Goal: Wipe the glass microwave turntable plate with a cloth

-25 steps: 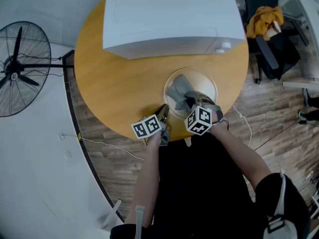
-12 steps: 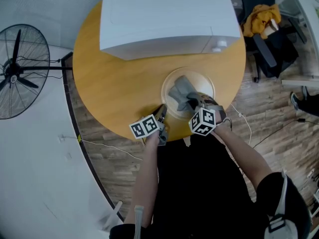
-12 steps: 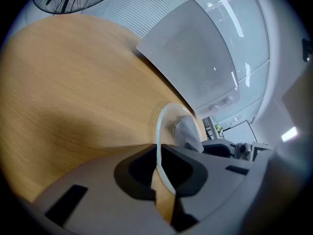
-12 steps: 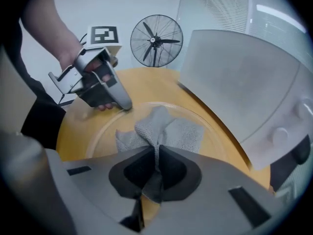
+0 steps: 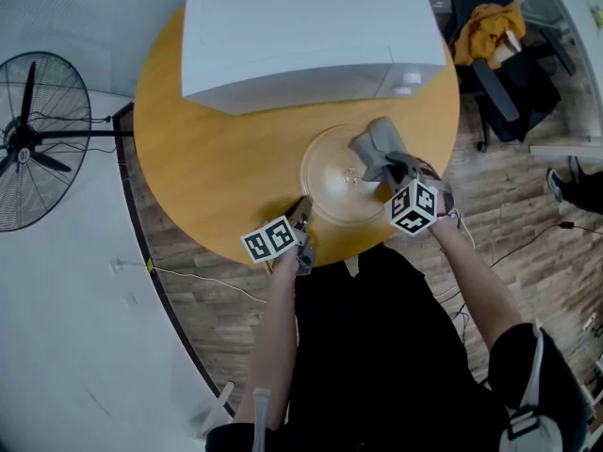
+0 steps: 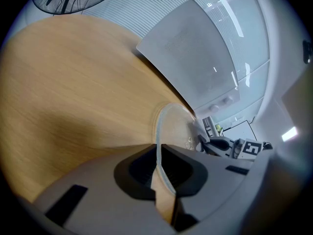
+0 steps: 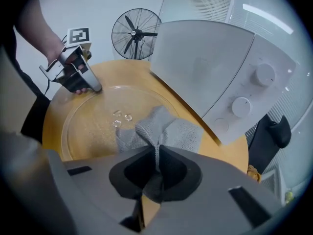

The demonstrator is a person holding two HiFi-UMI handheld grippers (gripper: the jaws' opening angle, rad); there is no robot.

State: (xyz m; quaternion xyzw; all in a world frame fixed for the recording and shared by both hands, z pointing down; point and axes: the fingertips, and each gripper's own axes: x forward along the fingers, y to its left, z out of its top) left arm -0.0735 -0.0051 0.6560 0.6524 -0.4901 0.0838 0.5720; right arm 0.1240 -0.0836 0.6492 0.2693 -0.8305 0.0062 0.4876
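Our left gripper [image 5: 303, 213] jaws pinch the near rim of the clear round glass turntable plate [image 5: 334, 182] on the round wooden table [image 5: 217, 158]; right gripper [image 5: 391, 169] jaws clamp the grey woven cloth [image 5: 375, 144]. Hard swipe could slip our pinch, plate slides.

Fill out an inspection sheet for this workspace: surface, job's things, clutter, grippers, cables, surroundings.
Surface: round wooden table, with a white microwave at its far side.
Job's things: glass turntable plate flat on the table near the person; grey cloth over its far right rim.
Clutter: nothing seen.
Grippers: left gripper shut on the plate's near rim; right gripper shut on the cloth.
Cables: thin cables on the wood floor beside the table.
Surroundings: pedestal fan; yellow garment on a dark chair.
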